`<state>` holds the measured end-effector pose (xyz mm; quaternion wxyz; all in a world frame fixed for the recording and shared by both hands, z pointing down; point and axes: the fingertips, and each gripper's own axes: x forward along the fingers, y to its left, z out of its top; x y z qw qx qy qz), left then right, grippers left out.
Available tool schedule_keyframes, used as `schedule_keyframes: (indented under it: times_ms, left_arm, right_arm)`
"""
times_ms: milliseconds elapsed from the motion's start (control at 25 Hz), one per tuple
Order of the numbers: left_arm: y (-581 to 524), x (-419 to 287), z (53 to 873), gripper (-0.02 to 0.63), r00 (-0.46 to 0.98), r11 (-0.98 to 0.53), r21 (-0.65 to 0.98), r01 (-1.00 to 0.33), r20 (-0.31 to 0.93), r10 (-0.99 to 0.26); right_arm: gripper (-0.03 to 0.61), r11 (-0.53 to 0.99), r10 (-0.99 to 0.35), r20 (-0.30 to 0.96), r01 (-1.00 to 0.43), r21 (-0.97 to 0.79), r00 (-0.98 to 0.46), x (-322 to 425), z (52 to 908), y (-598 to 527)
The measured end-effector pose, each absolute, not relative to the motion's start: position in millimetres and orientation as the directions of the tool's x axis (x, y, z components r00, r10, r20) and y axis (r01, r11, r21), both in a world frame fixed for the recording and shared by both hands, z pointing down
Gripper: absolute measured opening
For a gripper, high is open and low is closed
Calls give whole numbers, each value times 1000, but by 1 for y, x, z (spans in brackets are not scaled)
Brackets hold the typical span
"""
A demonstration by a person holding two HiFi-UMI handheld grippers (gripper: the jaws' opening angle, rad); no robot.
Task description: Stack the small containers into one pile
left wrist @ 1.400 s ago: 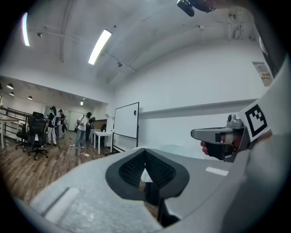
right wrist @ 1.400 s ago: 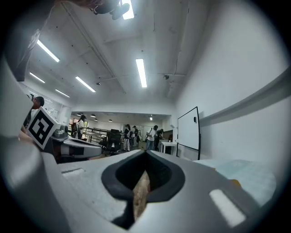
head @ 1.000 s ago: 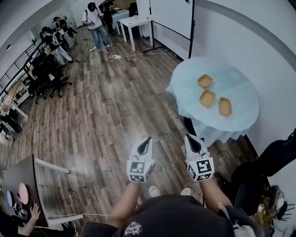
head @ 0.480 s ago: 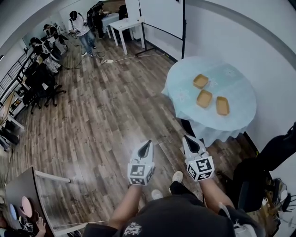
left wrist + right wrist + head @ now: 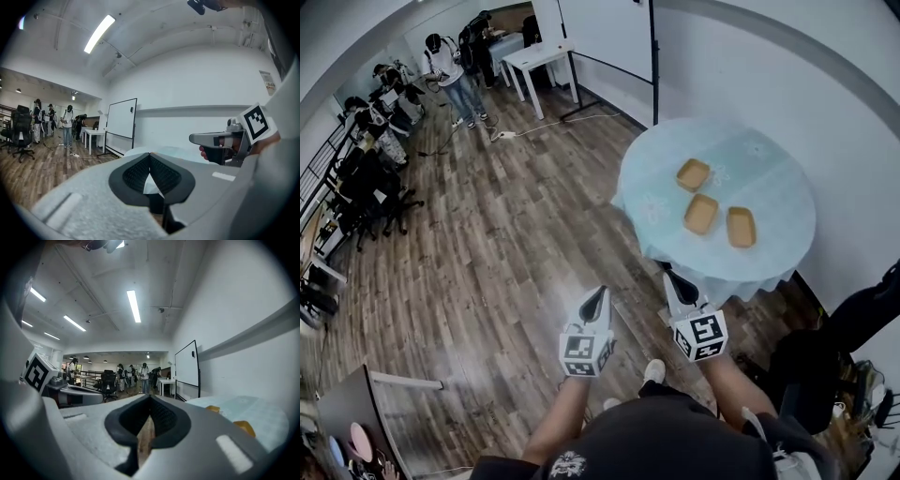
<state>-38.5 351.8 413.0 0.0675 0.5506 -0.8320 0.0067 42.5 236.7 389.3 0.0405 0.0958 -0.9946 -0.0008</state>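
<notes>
Clenched on nothing, the jaws of the left gripper (image 5: pixel 598 294) and the right gripper (image 5: pixel 671 277) meet pad to pad. Each gripper's own view shows no object between them. Both hang over the wooden floor (image 5: pixel 506 244), short of the table, the right one nearest the cloth's hanging hem.

None of the three small containers is stacked yet. They lie open side up in a loose cluster on the round, pale-blue-clothed tabletop (image 5: pixel 773 159). The far container (image 5: pixel 693 174) sits a little apart, the middle container (image 5: pixel 701 214) is nearer the person, and the right container (image 5: pixel 741 227) is just beside the middle one without seeming to touch it.

They are shallow tan trays with rounded corners and low walls. They look light and thin-walled, stiff enough to keep their shape but easy to flex or tip if squeezed hard. On cloth one would probably slide or drag a wrinkle rather than stay put when nudged. The best hold is likely a pinch over one wall at the middle of a side, one pad inside and one outside, so the tray hangs level enough to nest into the next.

Beyond the table stand a whiteboard (image 5: pixel 605 33), a white table (image 5: pixel 534 56) and people (image 5: pixel 445 61) at the room's far end.
</notes>
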Motion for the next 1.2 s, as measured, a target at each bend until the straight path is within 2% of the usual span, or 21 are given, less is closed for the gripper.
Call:
schedule_keyframes:
  times_ms: [640,960,1200]
  left_arm:
    - [236,-59,441,-6,-337,343,-14,-939,226,-914]
    - [214,-77,442,-6,-339,348,1,-938,223,-914]
    - [183,-89,449,-6,-268,283,35,-958,231,-935]
  right_arm:
    - [2,972,-220,113,-228,-62,-969,38,415,128]
    - [2,974,-209,118,-217,-59,-971,19,422,110]
    - [2,964,-257,130,-264,-41,-958,4,424,91]
